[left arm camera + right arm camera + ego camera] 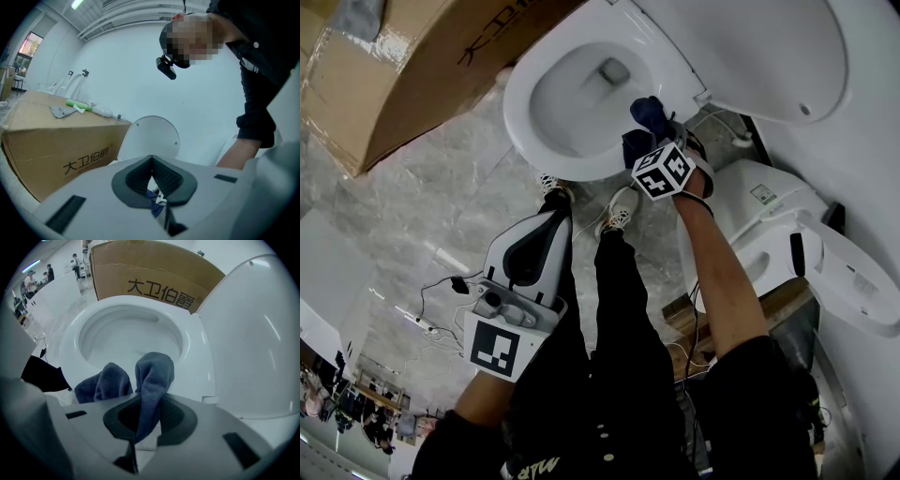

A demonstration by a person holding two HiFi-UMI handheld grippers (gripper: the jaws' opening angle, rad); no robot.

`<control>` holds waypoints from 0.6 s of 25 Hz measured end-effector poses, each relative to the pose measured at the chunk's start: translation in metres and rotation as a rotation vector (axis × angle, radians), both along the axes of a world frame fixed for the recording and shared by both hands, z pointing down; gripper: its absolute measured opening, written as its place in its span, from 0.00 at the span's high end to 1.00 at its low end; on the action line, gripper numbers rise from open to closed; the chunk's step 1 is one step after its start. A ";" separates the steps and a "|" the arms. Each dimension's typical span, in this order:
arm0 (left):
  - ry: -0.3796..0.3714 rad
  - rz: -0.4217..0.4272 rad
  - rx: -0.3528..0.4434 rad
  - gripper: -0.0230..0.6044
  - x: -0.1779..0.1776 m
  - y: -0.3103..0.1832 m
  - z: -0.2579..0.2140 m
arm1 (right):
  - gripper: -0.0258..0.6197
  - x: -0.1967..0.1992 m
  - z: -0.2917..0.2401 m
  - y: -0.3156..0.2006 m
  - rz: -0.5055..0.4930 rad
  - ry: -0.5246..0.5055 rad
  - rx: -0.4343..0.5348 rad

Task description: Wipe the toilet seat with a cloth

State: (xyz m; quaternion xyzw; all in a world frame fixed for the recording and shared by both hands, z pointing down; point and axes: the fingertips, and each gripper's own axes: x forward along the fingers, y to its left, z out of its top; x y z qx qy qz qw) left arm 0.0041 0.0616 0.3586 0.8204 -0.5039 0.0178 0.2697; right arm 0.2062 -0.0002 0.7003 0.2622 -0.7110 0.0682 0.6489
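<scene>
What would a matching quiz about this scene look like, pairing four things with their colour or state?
Things:
1. cloth
2. toilet lid
3. cardboard box
4. left gripper

Colour or state:
A. brown, with lettering printed on its side
B. jaws together, nothing in them
C. dark blue, clamped in the jaws of the right gripper
D. white, raised

Pairs: 1-C, 2-D, 3-A, 4-B
</scene>
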 end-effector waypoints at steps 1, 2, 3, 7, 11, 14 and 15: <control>-0.002 -0.002 -0.001 0.95 -0.001 0.000 0.000 | 0.86 -0.001 0.000 0.002 0.015 -0.010 -0.006; -0.004 -0.005 -0.003 0.95 -0.002 -0.001 0.000 | 0.86 -0.003 0.000 0.003 0.024 -0.019 -0.011; -0.006 -0.009 -0.005 0.95 -0.003 -0.001 0.001 | 0.86 -0.004 0.000 0.005 0.026 -0.024 -0.013; -0.010 -0.018 -0.010 0.95 -0.006 -0.001 0.002 | 0.86 -0.009 0.000 0.015 0.020 -0.033 -0.018; -0.012 -0.021 -0.012 0.95 -0.008 -0.001 0.004 | 0.86 -0.015 0.001 0.023 0.038 -0.048 -0.027; -0.010 -0.023 -0.017 0.95 -0.009 -0.001 0.004 | 0.86 -0.018 0.001 0.030 0.056 -0.057 -0.034; -0.010 -0.023 -0.018 0.95 -0.009 -0.001 0.004 | 0.86 -0.019 0.001 0.032 0.062 -0.060 -0.036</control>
